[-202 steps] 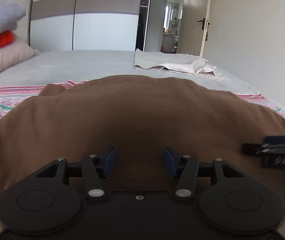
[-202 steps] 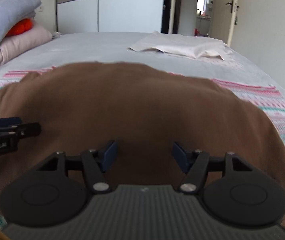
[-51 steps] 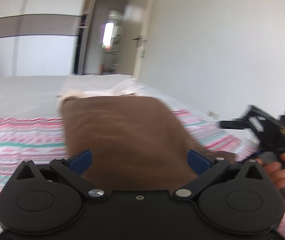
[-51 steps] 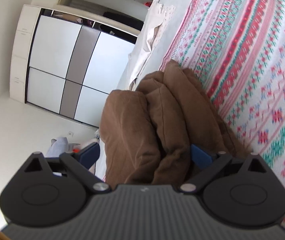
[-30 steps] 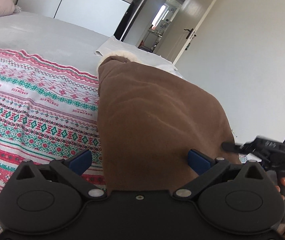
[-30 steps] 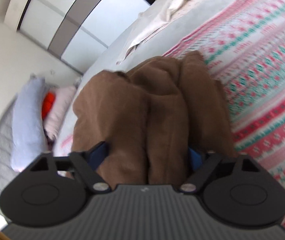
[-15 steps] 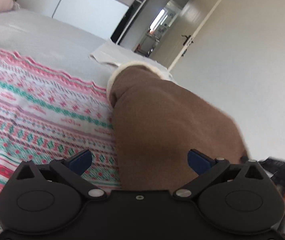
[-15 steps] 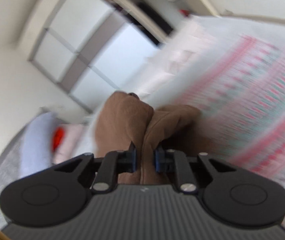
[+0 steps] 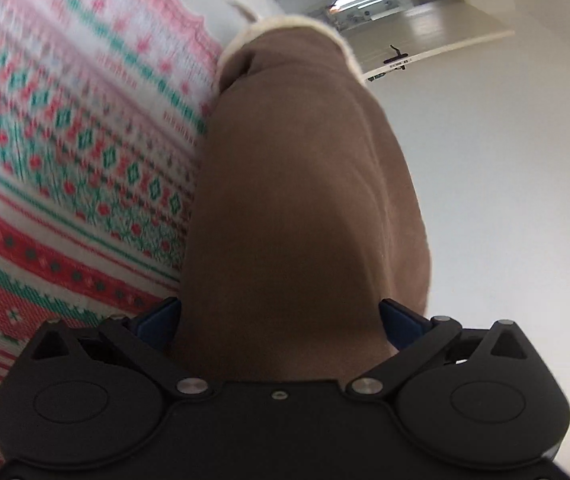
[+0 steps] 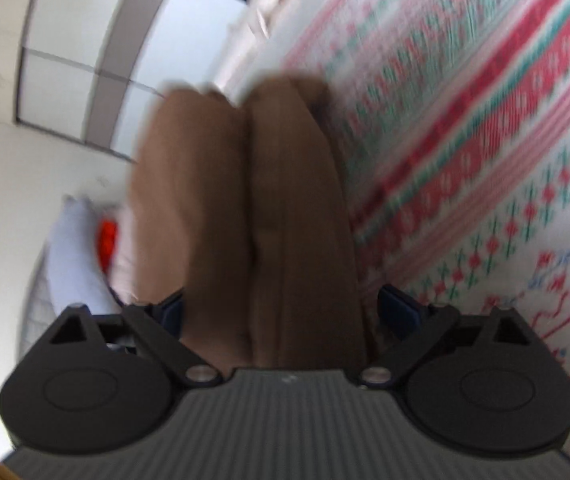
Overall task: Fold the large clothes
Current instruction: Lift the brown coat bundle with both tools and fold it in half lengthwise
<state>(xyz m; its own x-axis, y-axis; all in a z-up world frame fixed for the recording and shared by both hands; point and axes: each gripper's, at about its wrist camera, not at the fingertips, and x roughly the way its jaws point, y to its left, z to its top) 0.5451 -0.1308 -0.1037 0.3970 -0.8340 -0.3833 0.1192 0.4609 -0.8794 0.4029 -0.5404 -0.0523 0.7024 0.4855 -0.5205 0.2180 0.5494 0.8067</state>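
Jaws first, since that's what you'll care about: your right gripper (image 10: 281, 312) has just been swinging open, and now its blue pads (image 10: 399, 308) stand wide apart. The brown garment (image 10: 253, 216) runs straight up between them as two thick rolled folds side by side. On the right there's a visible gap between pad and cloth; on the left the pad sits right at the fabric's edge, and the blur won't let me say if it touches. So it looks let go, not pinched.

Your left gripper (image 9: 281, 318) is spread about as wide too. Here the brown garment (image 9: 305, 184) fills the whole gap, with both blue pads (image 9: 157, 318) tucked right against its sides. Whether they're actually squeezing it or just sitting beside it, I can't tell.

Position-wise, in both wrist views the garment is a long bundled mass stretching away from each gripper over the patterned bedspread (image 9: 57, 160), the red, green and white knit-look one. Its far end shows a cream fleecy lining (image 9: 285, 22) at the edge.

Both views are rolled sideways. Behind, on the right view, you get the wardrobe (image 10: 85, 60) and a pile of pillows (image 10: 73, 248); on the left view, a white door (image 9: 425, 40) with a dark handle.
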